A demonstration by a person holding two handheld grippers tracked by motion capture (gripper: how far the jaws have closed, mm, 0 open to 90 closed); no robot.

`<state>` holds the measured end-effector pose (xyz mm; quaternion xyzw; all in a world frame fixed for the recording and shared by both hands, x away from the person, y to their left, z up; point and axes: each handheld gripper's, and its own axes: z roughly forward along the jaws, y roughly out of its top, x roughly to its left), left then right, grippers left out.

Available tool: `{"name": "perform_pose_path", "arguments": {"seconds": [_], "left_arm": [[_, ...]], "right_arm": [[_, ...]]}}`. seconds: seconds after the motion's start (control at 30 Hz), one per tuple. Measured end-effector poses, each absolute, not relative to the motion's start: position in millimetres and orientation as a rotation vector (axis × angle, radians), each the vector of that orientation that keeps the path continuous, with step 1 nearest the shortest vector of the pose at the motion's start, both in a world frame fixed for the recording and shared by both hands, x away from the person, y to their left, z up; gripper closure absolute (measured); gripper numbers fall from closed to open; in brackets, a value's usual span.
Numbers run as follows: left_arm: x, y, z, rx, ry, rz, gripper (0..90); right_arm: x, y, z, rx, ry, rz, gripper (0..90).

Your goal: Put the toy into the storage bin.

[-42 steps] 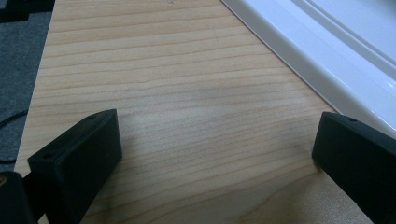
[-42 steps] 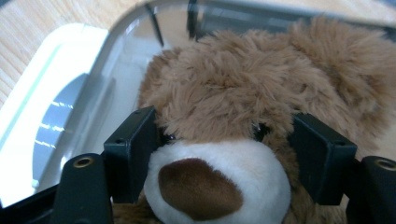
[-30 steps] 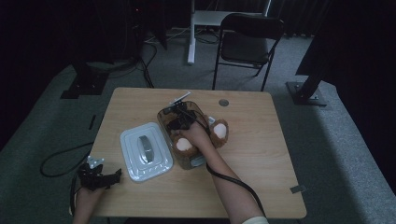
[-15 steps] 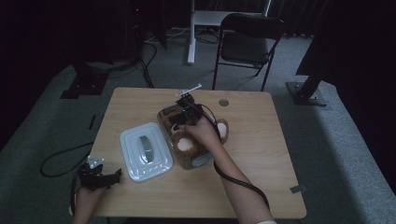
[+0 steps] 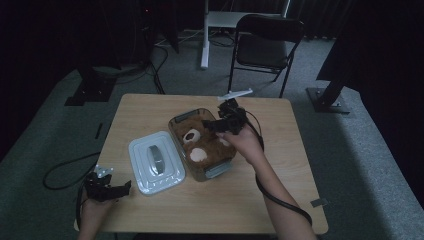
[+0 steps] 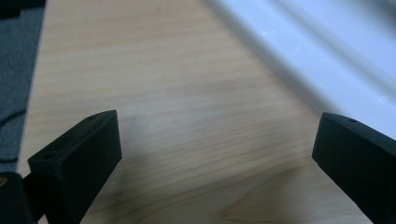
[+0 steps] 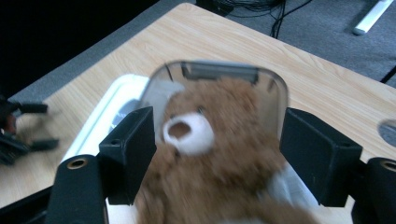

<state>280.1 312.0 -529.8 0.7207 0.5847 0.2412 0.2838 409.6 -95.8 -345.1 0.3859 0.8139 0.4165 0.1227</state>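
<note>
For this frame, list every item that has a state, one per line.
Clear plastic container: open, lid off, bear inside.
Brown plush teddy bear: lying in container, not gripped.
White container lid: flat on table beside container.
Left gripper: open, empty.
Right gripper: open, above bear.
Black folding chair: unfolded.

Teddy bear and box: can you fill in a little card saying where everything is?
teddy bear: lying in the clear box
box: on the table, lid off
lid: flat on the table, left of the box
right gripper: open, above the bear
left gripper: open, empty, near the lid
</note>
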Motion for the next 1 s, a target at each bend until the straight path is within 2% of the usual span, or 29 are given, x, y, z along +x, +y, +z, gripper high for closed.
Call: {"name": "perform_pose_path", "arguments": {"seconds": [0.2, 0.3, 0.47, 0.7, 0.9, 1.0], "left_arm": [[271.6, 285.8, -494.9, 1.885, 1.443, 0.593, 2.2], [267.9, 272.6, -481.7, 1.893, 1.406, 0.609, 2.2], [259.2, 238.6, -441.0, 1.838, 1.282, 0.588, 2.2], [259.0, 200.9, -407.4, 1.847, 1.125, 0.558, 2.2], [271.5, 169.1, -398.6, 1.901, 1.041, 0.532, 2.3], [281.2, 157.6, -399.8, 1.908, 1.034, 0.508, 2.2]], "right_arm": [[392.8, -128.7, -351.6, 1.128, 2.358, 1.227, 26.5], [388.0, -136.1, -354.8, 1.126, 2.361, 1.221, 26.8], [377.0, -156.6, -365.3, 1.136, 2.361, 1.212, 27.5], [377.3, -172.8, -375.3, 1.171, 2.349, 1.223, 34.9], [373.7, -162.5, -383.2, 1.088, 2.407, 1.204, 48.7], [376.9, -153.5, -390.0, 1.067, 2.444, 1.187, 49.4]]}}
